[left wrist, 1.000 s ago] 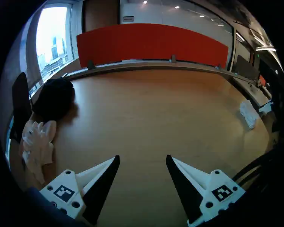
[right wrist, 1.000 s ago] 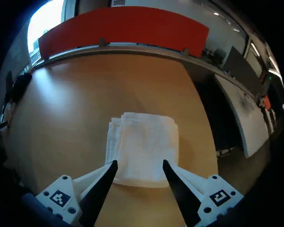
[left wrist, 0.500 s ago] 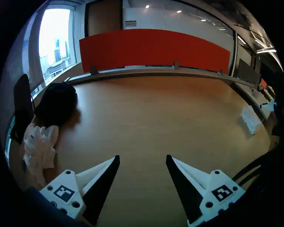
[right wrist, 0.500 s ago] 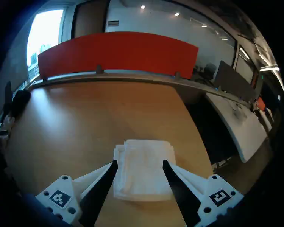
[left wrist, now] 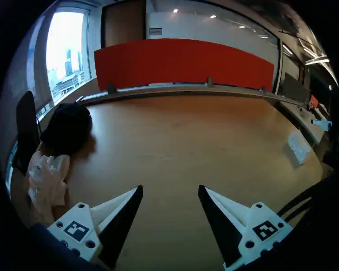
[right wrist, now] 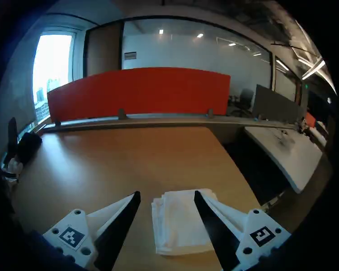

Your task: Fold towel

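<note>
While our right gripper (right wrist: 166,193) hangs released and empty, the folded white towel (right wrist: 181,223) lies flat on the wooden table (right wrist: 101,158) below its fingers. Our left gripper (left wrist: 169,187) is released too, holding nothing, well apart from the towel.

— How was the left gripper (left wrist: 170,187) held?
— Its jaws were spread wide, and it was pointed forward and tilted slightly downward.
— And the right gripper (right wrist: 166,193)?
— Its jaws were spread just as wide, and it was held nearly level.
</note>
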Demonstrator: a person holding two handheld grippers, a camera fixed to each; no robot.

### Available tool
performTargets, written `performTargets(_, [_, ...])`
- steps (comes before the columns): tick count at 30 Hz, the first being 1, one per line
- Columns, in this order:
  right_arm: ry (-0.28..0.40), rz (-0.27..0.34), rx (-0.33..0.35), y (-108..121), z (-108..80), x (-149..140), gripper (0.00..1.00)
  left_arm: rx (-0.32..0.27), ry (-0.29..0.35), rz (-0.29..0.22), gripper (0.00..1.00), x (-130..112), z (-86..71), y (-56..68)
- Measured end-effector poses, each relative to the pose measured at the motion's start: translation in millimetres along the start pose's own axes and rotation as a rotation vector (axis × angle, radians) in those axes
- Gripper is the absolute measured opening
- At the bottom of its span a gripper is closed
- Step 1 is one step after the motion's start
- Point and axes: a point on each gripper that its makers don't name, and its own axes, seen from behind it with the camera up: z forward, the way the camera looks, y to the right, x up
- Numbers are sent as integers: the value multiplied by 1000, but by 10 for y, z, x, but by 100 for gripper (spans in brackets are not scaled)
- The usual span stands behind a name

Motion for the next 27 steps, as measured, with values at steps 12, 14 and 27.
performTargets(12, [138, 0, 6, -125, -23, 419, 92, 4, 48, -24, 90, 197, -8, -53])
performTargets(14, [158, 7, 12, -158, -35, 500, 92, 4, 56, -27, 90, 235, -9, -64])
performTargets(27, [249, -2, 15, -245, -54, 850, 92, 21, 160, -45, 90, 622, -47, -145])
